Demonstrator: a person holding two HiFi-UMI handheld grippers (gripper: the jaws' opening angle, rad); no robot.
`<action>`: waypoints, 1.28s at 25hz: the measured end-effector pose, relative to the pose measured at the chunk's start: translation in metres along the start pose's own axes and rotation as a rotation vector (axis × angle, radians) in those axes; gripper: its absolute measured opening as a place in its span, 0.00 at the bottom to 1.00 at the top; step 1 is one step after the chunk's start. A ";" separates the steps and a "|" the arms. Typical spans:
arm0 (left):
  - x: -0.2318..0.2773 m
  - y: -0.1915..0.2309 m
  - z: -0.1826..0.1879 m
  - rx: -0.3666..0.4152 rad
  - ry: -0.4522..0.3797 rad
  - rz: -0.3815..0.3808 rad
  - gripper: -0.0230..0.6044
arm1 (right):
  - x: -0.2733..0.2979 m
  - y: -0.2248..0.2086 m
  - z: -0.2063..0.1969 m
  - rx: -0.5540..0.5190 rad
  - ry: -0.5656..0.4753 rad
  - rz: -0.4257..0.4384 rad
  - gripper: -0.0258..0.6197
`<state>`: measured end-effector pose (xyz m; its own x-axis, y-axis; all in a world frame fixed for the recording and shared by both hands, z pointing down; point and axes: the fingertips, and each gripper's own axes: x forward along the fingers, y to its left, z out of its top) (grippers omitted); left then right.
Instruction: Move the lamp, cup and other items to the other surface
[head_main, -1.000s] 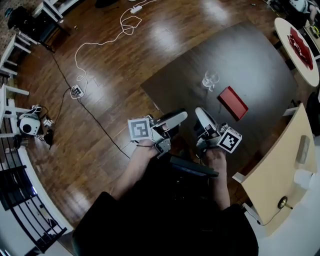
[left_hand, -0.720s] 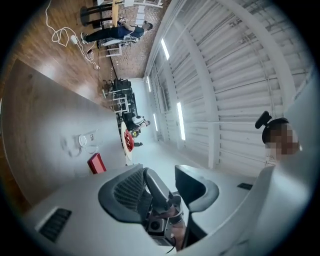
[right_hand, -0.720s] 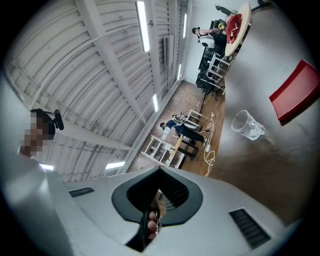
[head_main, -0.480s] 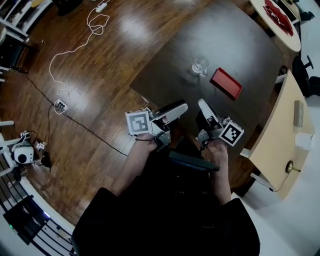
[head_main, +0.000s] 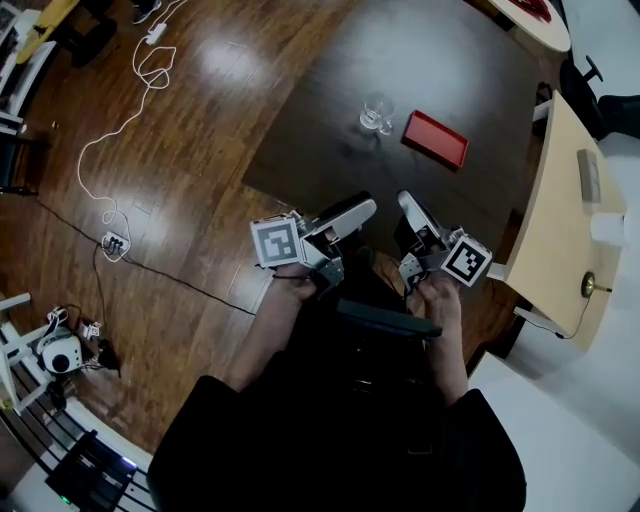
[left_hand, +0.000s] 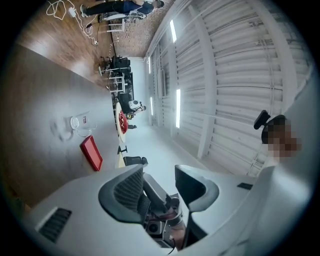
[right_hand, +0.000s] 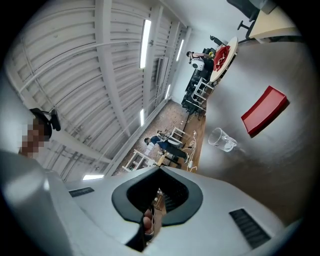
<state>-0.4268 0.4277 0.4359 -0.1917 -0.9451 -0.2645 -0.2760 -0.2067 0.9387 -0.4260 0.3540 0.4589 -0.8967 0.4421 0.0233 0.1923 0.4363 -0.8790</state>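
A clear glass cup (head_main: 375, 113) and a flat red box (head_main: 435, 138) rest on the dark table (head_main: 440, 60) ahead of me. Both grippers hover over the table's near edge, well short of them. My left gripper (head_main: 360, 210) is open, its jaws standing apart with nothing between them (left_hand: 161, 172). My right gripper (head_main: 403, 198) is shut and empty, its pads meeting (right_hand: 159, 172). The left gripper view shows the cup (left_hand: 80, 121) beside the red box (left_hand: 91, 152). The right gripper view shows the cup (right_hand: 221, 139) and the box (right_hand: 264, 110) too.
A light wooden table (head_main: 555, 230) stands to the right, bearing a white cup (head_main: 607, 228), a grey block (head_main: 590, 175) and a small brass object (head_main: 590, 287) with a cord. A white cable (head_main: 120, 110) and a power strip (head_main: 113, 242) lie on the wooden floor to the left.
The view has swung, so the dark table, cup and red box sit higher in the frame and more of the light table shows. Both grippers keep their poses, left open, right shut.
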 end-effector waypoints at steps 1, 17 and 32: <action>0.002 0.000 0.000 -0.002 0.006 0.001 0.38 | -0.001 -0.001 0.003 0.003 -0.007 -0.002 0.06; 0.089 0.011 0.002 0.050 -0.014 0.070 0.38 | -0.015 -0.042 0.095 0.053 -0.057 0.095 0.06; 0.183 0.039 -0.039 0.065 0.111 0.148 0.38 | -0.081 -0.111 0.170 0.139 -0.207 0.111 0.06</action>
<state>-0.4355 0.2370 0.4330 -0.1308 -0.9868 -0.0953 -0.3131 -0.0501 0.9484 -0.4424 0.1363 0.4737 -0.9383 0.3054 -0.1622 0.2501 0.2756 -0.9281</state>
